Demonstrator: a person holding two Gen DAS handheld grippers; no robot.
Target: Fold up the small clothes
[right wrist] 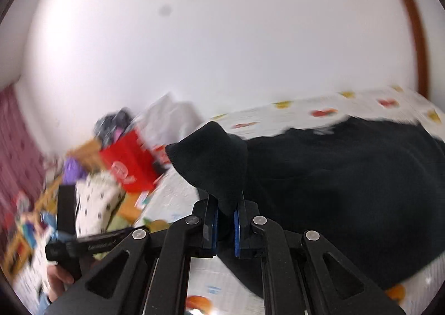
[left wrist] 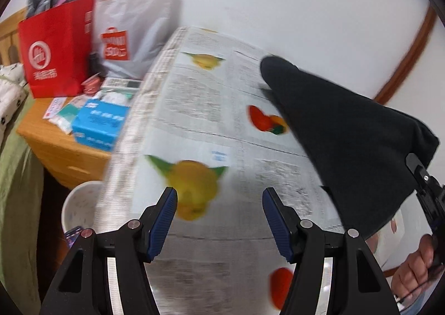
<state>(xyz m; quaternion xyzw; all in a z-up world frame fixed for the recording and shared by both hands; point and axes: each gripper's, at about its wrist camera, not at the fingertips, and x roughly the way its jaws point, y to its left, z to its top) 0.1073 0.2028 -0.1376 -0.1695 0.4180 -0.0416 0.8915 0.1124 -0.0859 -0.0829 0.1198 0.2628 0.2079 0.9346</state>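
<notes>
**Q:** Wondering why right hand-held gripper (right wrist: 225, 224) has the black garment (left wrist: 347, 131) pinched at just one corner & hoisted up like that?

**A:** Prob to carry that corner over for a fold. Jaws clamped narrow on a bunched tip of cloth, rest trailing down onto the counter (left wrist: 200, 109) w/ the fruit-print cover. Bulk spread flat on the counter, so only the lifted bit travels.

**Q:** And left hand-held gripper (left wrist: 219, 210)? Doing nothing?

**A:** Spread wide, holding zilch, hovering over bare counter beside the cloth. Guessing it's lined up to pin or grab the near edge. Frames blurry tho, so can't tell exact garment type.

**Q:** Clutter an issue?

**A:** Red bag (left wrist: 57, 50) & blue box (left wrist: 97, 125) sit off on a side cabinet (left wrist: 55, 148), well apart. Fine imo.
</notes>
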